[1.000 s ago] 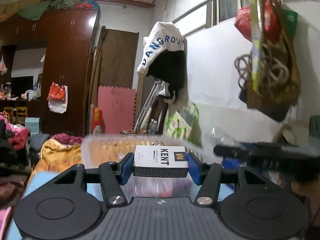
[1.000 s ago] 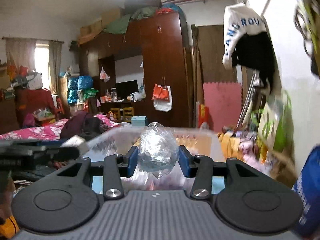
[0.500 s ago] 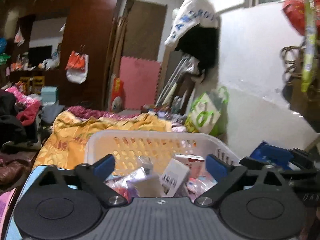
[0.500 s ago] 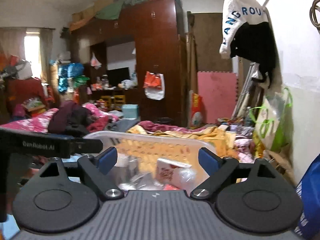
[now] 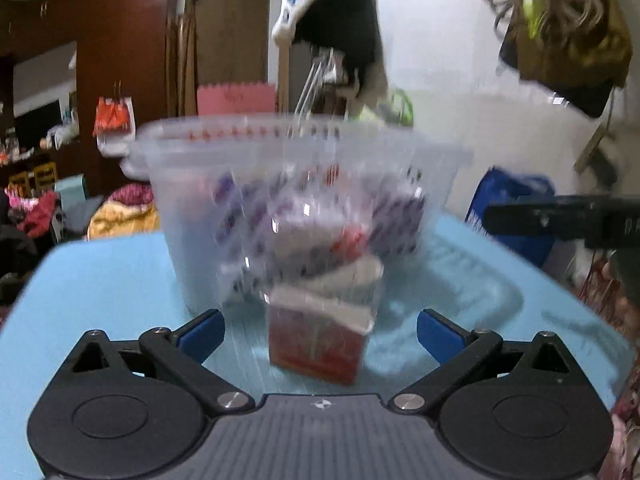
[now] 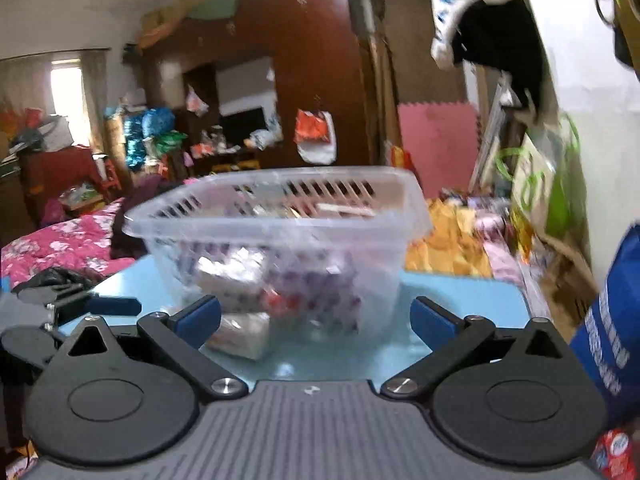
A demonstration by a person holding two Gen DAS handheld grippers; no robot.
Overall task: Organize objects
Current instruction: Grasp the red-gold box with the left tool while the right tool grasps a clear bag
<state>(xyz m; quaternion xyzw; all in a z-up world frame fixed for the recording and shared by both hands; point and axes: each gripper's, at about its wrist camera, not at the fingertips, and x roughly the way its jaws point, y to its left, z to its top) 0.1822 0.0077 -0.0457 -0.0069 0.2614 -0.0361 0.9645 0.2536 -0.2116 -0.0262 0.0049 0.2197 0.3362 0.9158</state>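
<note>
Both the left gripper (image 5: 318, 330) and right gripper (image 6: 316, 318) have jaws spread wide, grasping nothing. A clear basket (image 5: 304, 160) of packets stands on the blue tabletop (image 5: 104, 276). A red box (image 5: 318, 338) stands just before it.

The left black tongs with blue-padded fingers (image 5: 318, 330) and the matching right black tongs (image 6: 315, 316) both gape wide, level, gripping nothing.

I am working in a lived-in, cluttered bedroom of a home. A tall dark wooden wardrobe (image 6: 304, 68) fills the far wall, a bed with a pink floral cover (image 6: 60, 246) lies at the left, a pink foam mat (image 6: 438, 144) leans upright, and a white hooded garment (image 6: 472, 4) hangs on the right wall.
</note>
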